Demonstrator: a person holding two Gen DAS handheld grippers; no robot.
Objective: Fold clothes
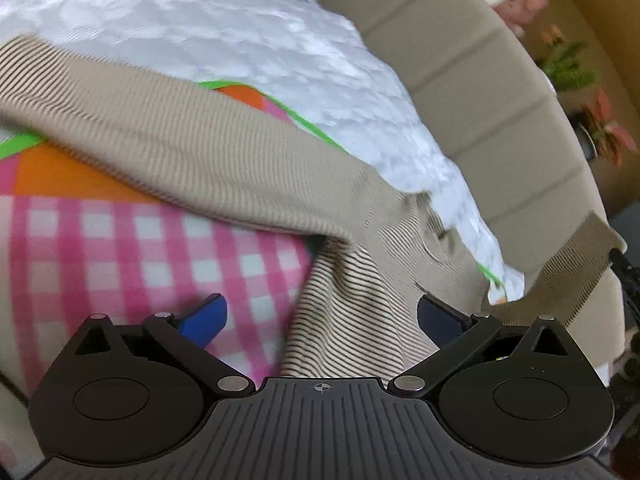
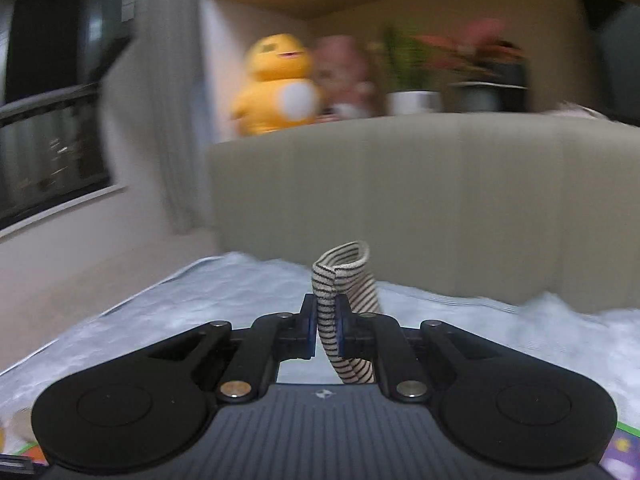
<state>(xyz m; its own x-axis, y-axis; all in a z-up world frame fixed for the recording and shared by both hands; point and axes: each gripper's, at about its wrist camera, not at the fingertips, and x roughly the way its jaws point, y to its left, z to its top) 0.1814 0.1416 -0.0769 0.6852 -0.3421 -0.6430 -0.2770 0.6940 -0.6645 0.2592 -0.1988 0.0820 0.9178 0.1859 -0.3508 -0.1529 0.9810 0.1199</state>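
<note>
Beige padded headboard (image 2: 400, 200) backs a bed covered by a pale quilt (image 1: 200, 20). Striped beige sweater (image 1: 224, 148) lies across a pink checked blanket (image 1: 120, 248), reaching the quilt's right edge. Left gripper (image 1: 320, 316): jaws spread, sweater fabric between them, unclamped. Right gripper (image 2: 323, 326): jaws pinched on a folded striped hem (image 2: 344, 276), raised above the quilt.

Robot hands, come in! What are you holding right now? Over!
Left gripper open, hovering over the striped sweater. Right gripper shut on a fold of striped sweater fabric. Sweater lies on the checked blanket, unfolded. Nothing blocking.
</note>
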